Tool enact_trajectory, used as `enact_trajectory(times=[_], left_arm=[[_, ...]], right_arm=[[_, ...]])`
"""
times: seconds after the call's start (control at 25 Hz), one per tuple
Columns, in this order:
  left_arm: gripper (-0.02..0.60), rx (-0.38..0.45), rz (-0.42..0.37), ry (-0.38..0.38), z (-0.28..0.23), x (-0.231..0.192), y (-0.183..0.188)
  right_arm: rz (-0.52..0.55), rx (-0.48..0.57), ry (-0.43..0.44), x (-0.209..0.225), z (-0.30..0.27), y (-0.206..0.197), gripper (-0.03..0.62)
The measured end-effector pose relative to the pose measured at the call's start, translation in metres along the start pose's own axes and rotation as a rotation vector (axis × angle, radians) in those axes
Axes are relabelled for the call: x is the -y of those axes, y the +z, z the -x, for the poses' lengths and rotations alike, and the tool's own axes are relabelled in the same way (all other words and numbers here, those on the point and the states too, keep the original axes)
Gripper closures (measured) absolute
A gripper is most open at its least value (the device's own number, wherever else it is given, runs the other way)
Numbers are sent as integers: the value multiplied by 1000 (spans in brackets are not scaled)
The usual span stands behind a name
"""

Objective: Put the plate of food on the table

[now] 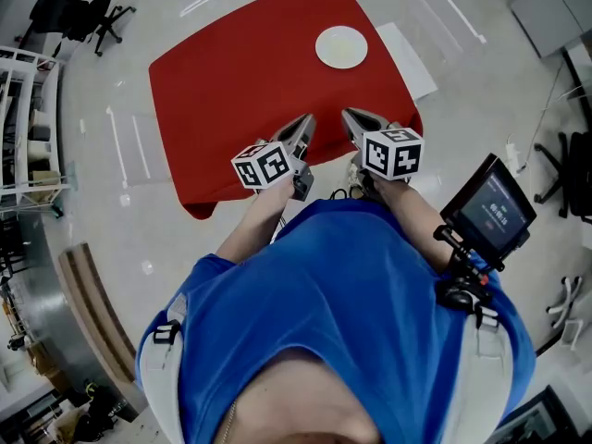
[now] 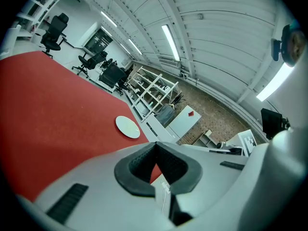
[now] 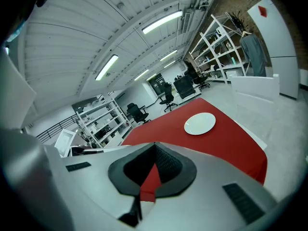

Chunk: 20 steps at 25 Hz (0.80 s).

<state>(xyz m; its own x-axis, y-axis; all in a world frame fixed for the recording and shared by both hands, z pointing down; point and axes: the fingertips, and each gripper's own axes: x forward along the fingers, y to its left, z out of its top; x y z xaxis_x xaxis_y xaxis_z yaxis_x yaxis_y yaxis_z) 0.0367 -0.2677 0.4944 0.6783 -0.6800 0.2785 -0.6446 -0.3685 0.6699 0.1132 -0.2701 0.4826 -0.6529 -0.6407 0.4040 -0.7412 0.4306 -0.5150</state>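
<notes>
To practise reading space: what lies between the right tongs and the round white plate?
Only bare red tablecloth separates the right tongs from the round white plate, seen in the right gripper view.

Red-clothed table [image 1: 240,109], one white plate [image 1: 341,46] lying flat near its far right corner

a round white plate [image 1: 341,46] lies flat, face up, on a square red cloth-covered counter [image 1: 250,109]. the plate is pale and smooth, with a slightly raised rim. it sits near the counter's far right corner as the person sees it, inside the edges. the red cloth is spread smooth and hangs over the counter's sides.
</notes>
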Motion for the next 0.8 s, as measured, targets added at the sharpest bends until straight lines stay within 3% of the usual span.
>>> enact_trajectory(times=[0.8], left_arm=[[574,2,-21,-23,-2,7,14]], right_arm=[[2,33,-3,-3,0,11,592]])
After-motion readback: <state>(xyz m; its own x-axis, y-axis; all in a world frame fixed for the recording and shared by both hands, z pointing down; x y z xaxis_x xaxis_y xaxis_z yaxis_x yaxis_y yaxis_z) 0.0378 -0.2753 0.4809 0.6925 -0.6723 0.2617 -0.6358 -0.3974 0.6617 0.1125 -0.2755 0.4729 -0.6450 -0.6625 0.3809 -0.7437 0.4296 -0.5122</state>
